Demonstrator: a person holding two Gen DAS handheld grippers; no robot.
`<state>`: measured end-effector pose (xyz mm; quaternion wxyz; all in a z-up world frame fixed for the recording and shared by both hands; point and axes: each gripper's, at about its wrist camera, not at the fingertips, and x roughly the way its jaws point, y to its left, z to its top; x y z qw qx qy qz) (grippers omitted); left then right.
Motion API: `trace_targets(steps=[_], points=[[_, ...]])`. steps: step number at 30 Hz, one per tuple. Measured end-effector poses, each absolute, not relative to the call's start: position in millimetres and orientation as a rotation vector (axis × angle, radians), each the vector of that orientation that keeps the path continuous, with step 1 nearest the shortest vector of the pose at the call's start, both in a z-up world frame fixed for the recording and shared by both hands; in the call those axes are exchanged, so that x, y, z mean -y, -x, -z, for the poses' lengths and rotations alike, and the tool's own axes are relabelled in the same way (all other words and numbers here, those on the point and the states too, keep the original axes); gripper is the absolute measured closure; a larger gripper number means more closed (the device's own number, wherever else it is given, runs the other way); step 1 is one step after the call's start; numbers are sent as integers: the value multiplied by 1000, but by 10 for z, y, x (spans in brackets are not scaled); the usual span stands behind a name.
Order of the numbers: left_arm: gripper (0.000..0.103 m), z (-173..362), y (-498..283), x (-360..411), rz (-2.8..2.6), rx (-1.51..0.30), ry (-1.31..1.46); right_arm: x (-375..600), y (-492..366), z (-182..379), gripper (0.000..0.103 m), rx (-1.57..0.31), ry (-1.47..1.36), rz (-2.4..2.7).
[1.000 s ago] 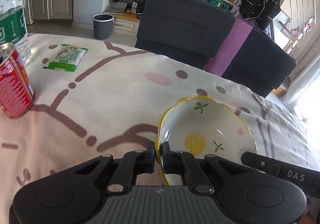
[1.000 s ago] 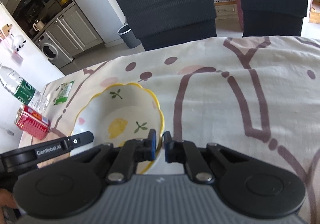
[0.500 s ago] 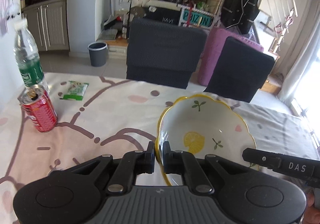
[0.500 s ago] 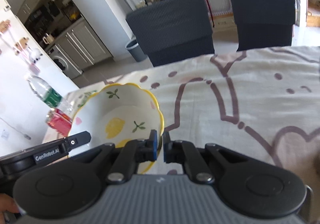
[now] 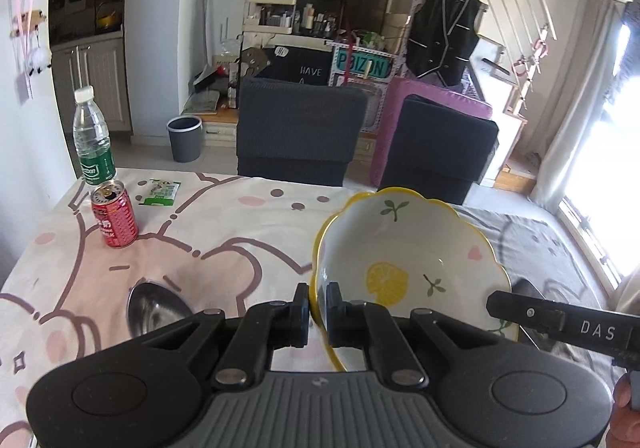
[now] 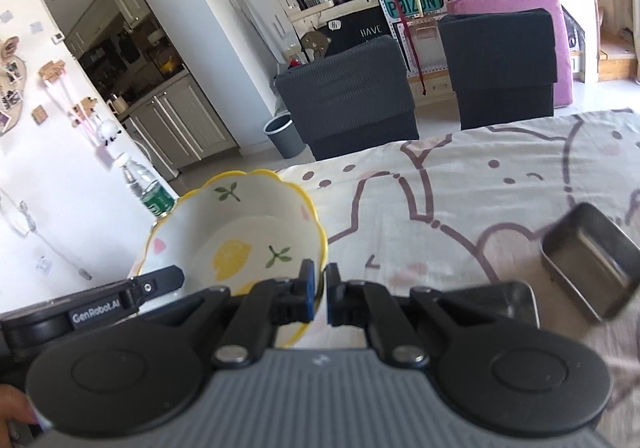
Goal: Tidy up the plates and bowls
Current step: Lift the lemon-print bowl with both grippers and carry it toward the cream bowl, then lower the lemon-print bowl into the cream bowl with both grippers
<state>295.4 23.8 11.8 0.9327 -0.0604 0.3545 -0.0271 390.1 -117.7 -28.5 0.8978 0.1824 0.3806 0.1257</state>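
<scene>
A white bowl with a wavy yellow rim and a lemon print (image 5: 404, 248) is held up above the table by both grippers. My left gripper (image 5: 318, 302) is shut on the bowl's left rim. My right gripper (image 6: 319, 292) is shut on the bowl's right rim; the bowl (image 6: 236, 236) fills the left of the right wrist view. A round steel bowl (image 5: 154, 306) sits on the tablecloth below left of the left gripper. A rectangular steel tin (image 6: 588, 262) and another steel dish (image 6: 516, 300) sit to the right of the right gripper.
A red can (image 5: 114, 216), a water bottle (image 5: 93, 144) and a green packet (image 5: 160, 192) stand at the table's far left. Two dark chairs (image 5: 296, 136) line the far edge. A patterned tablecloth (image 5: 224, 232) covers the table.
Both grippers have lifted the bowl higher and pulled back, so more of the table and room shows. The steel bowl and the steel tins have come into view.
</scene>
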Motion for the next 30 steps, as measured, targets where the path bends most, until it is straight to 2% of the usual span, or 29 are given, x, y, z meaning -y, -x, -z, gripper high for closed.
trace_targets(steps=[7, 15, 30], points=[[94, -168, -2460, -127, 88, -729, 78, 1252, -3341, 264, 96, -765, -396, -269], [93, 106, -2157, -209, 112, -771, 69, 1218, -2954, 398, 96, -782, -415, -273], [93, 570, -2210, -439, 61, -889, 54, 888, -2988, 807, 96, -925, -386, -294]])
